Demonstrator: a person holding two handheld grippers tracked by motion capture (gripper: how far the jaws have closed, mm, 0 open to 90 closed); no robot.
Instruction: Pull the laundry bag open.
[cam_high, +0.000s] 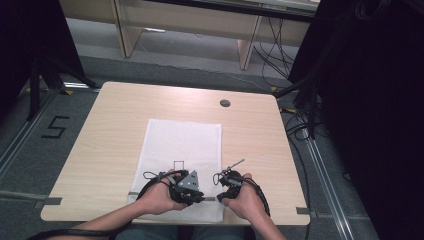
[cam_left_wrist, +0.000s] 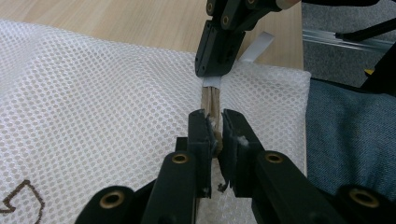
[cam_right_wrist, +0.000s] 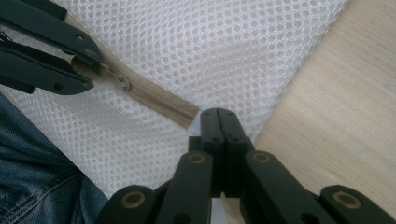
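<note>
Both hand-held grippers clench the tan zipper (cam_right_wrist: 154, 100) of the white mesh bag (cam_high: 182, 140): left hand-held gripper (cam_left_wrist: 215, 133) on its pull, right hand-held gripper (cam_right_wrist: 219, 122) at its end.

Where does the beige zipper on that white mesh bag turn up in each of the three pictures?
High view: the beige zipper lies along the near edge of the white mesh bag.
Left gripper view: zipper at centre, running upward.
Right gripper view: zipper slants from upper left to centre.
Shared landmark: the bag's mesh.
</note>
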